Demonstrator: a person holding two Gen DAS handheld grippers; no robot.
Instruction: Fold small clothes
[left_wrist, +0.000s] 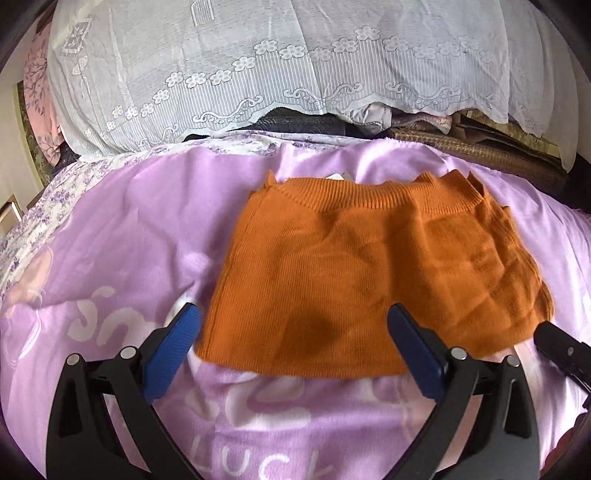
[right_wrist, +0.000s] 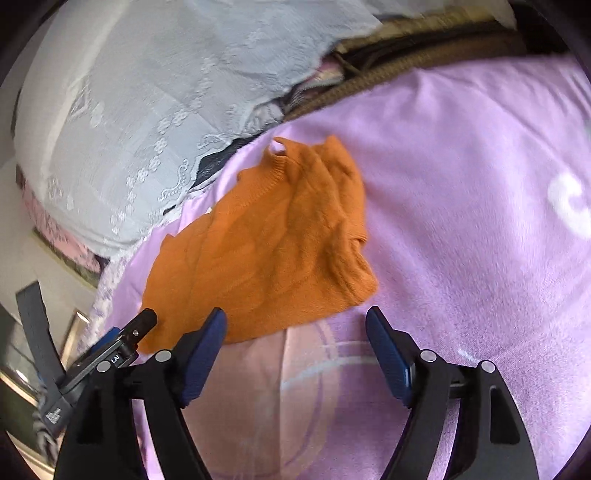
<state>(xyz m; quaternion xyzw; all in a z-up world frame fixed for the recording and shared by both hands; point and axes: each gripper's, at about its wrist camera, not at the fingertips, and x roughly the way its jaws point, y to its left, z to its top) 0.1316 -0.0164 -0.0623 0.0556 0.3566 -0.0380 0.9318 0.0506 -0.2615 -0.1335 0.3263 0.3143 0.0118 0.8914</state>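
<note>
A small orange knit sweater (left_wrist: 369, 280) lies folded on a pink printed blanket (left_wrist: 122, 229), its ribbed neck edge at the far side. My left gripper (left_wrist: 293, 317) hovers over the sweater's near edge with blue pads spread wide and nothing pinched. In the right wrist view the same sweater (right_wrist: 266, 243) sits ahead and left, rumpled along its right side. My right gripper (right_wrist: 295, 321) stands open just short of the sweater's near corner, with only blanket (right_wrist: 461, 221) between its fingers. The left gripper's black finger (right_wrist: 142, 323) shows at the lower left of that view.
A large bundle under white lace cloth (left_wrist: 258, 62) rises along the far side of the bed. A woven brown mat (left_wrist: 480, 151) and folded fabrics lie behind the blanket at the right. A floral sheet (left_wrist: 48, 206) edges the bed at the left.
</note>
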